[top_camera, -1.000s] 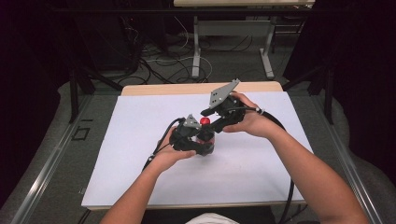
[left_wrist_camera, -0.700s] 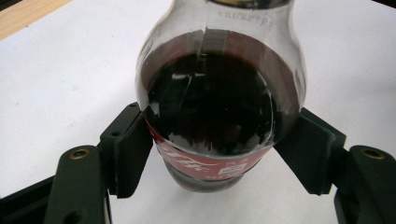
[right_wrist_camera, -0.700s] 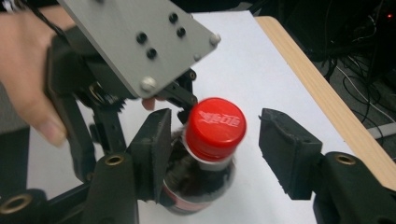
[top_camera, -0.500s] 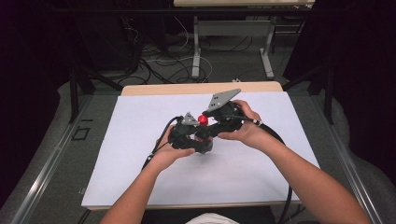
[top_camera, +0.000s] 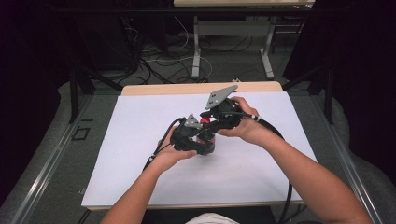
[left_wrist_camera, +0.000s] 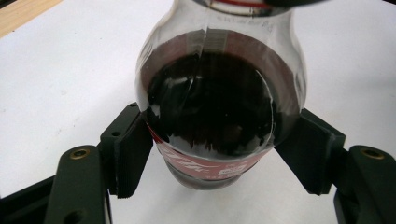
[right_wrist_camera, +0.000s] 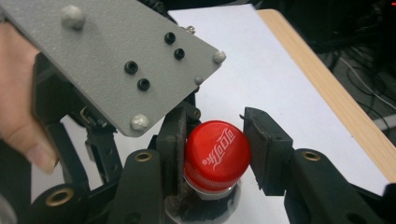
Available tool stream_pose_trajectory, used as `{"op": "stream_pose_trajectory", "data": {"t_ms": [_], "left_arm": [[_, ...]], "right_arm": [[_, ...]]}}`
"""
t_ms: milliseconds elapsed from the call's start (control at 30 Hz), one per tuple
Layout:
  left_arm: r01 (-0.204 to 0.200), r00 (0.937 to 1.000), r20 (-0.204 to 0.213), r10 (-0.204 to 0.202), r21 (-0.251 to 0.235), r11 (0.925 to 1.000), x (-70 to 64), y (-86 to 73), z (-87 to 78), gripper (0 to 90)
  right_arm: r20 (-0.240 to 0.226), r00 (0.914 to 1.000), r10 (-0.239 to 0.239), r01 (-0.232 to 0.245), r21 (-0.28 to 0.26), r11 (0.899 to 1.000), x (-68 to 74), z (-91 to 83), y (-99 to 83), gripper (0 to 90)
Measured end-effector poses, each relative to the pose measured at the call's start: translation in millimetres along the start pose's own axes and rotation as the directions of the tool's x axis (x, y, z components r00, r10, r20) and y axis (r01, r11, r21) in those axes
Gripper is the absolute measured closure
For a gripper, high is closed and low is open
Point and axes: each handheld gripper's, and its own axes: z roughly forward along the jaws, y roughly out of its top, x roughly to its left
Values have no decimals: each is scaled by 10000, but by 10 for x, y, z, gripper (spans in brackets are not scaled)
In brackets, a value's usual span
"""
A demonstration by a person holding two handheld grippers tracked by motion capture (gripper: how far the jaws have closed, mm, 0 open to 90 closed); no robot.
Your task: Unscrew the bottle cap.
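Both grippers are black, with ribbed pads and brass-ringed screw holes behind the jaws; the left gripper [right_wrist_camera: 107, 116] carries a grey plate (dark screws, pale knobs). Forearms bare.

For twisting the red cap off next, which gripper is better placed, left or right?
Right. The right gripper already has its jaws on either side of the red cap, while the left gripper has its jaws against the bottle body, steadying it on the table.
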Motion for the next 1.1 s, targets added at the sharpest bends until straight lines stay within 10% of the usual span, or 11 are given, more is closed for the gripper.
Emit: {"op": "stream_pose_trajectory", "data": {"t_ms": [133,367,500,600,767,1100], "left_arm": [[-144,9999,-13,143,-203,9997,-19,-11,3,311],[-219,9995,208,220,-25,9998,-29,-7,-13,311],[-94,10000,-23,93,-189,9998,10,-9,-21,311],[146,9997,-188,-151,-272,9995,41,-6,-42,310],[348,9988,-332,-358,-308,9989,68,2,-71,310],[371,9992,-142,-375,-308,9988,30,35,-45,310]], "right_arm": [[-1035,9921,-703,717,103,9974,-102,-11,19,607],[-2374,9494,-2058,2072,-192,9781,-230,-25,16,589],[-1790,9653,-1904,1897,-211,9816,-234,-25,-2,448],[-1137,9892,-929,911,-211,9956,-186,-44,-24,411],[-291,9995,136,-151,-515,9986,-73,-68,-62,404],[1153,9711,2090,-1906,-1524,9698,150,-6,-88,485]]}}
